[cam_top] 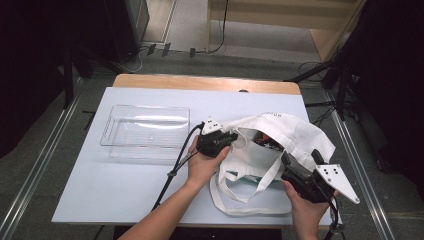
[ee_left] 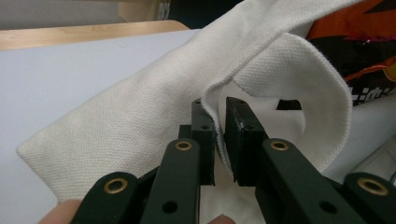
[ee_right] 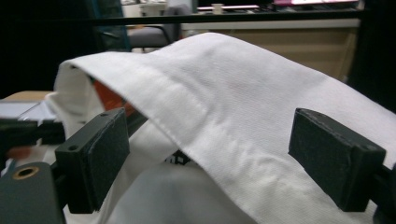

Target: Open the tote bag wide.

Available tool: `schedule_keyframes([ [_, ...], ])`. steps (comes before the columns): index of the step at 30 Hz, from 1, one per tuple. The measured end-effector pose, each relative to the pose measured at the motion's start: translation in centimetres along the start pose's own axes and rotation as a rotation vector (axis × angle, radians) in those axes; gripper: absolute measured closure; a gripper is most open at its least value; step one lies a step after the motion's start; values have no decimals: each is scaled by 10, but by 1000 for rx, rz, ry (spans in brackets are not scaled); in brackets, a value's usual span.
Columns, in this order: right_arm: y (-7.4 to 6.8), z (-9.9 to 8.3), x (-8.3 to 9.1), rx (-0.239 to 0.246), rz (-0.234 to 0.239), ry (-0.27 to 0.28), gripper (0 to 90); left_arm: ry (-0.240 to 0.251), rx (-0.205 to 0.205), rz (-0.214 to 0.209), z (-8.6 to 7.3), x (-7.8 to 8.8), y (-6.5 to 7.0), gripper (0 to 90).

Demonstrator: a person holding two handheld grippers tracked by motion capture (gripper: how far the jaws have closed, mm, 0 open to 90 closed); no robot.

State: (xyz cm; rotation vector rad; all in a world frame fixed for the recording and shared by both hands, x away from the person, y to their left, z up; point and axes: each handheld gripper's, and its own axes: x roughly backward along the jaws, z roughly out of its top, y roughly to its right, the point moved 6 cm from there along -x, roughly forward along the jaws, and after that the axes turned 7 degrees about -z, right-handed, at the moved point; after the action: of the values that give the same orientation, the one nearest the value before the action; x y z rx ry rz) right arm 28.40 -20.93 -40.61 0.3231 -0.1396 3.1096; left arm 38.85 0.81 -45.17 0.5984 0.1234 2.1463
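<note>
Opening the white tote bag (cam_top: 280,131)

Left gripper (ee_left: 219,116) clamps the rim; right gripper (cam_top: 287,162), lower right, gapes wide. Keep the hem taut, probably to reach the orange packet (ee_left: 359,56).

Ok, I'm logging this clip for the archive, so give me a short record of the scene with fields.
surface: table with a white cover
bag: white cloth bag, mouth held open, a dark and orange packet inside
tray: clear plastic tray, left of the bag, nothing in it
left gripper: shut on the bag's rim
right gripper: jaws wide open, bag cloth lying between them, pads not pressing
</note>
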Motion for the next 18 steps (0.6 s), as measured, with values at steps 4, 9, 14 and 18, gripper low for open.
schedule_keyframes([
  [4, -10, 0, -8, 22, -10, -41, 44, 0, 0, -6, -1, 0, 1, 802],
  [9, -11, -10, -17, 71, -117, -92, 137, 4, -11, -4, -1, 0, 2, 806],
  [14, -4, -5, -11, 98, -125, -16, 545, -5, -36, 3, -2, 3, 2, 834],
  [18, 5, 5, -9, 125, -128, 28, 770, -9, -44, 3, -3, 4, 1, 843],
])
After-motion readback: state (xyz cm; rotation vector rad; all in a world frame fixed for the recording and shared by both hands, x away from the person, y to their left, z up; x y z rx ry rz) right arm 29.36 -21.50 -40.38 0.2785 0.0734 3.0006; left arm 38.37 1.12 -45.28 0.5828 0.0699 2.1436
